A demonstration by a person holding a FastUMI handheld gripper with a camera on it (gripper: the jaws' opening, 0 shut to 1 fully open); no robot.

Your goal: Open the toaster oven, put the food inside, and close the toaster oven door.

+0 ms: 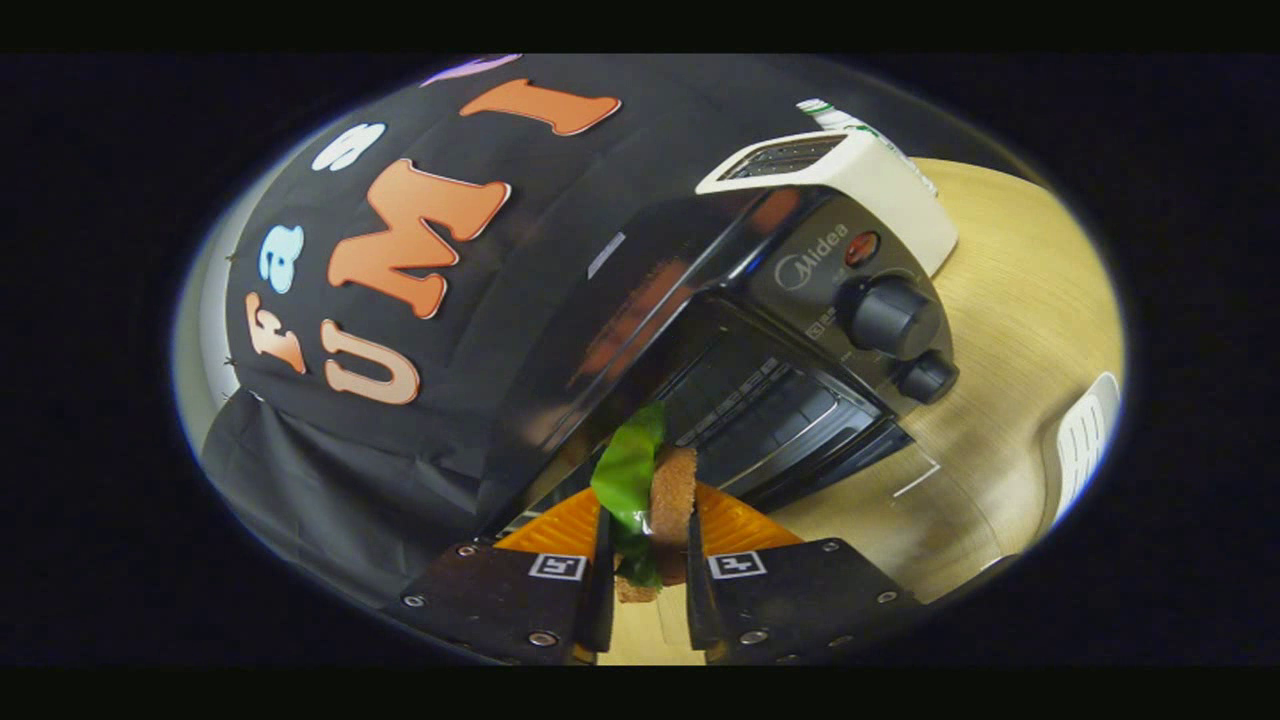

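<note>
Tongs (646,560) clamped on sandwich (668,500), bread slice plus green leaf pinched between both fingers. Toaster oven (800,350) just beyond, door down, rack inside bare. White toaster (850,170) behind it on wooden table (1010,300). View rolled sideways.

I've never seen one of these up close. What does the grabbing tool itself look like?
The gripper has two flat, dark, blocky halves side by side, each fastened with small round screws. Each half carries a little square black-and-white marker near its inner edge. Ribbed wedge-shaped pieces sit ahead of the blocks, and thin upright plates form the jaws.
</note>
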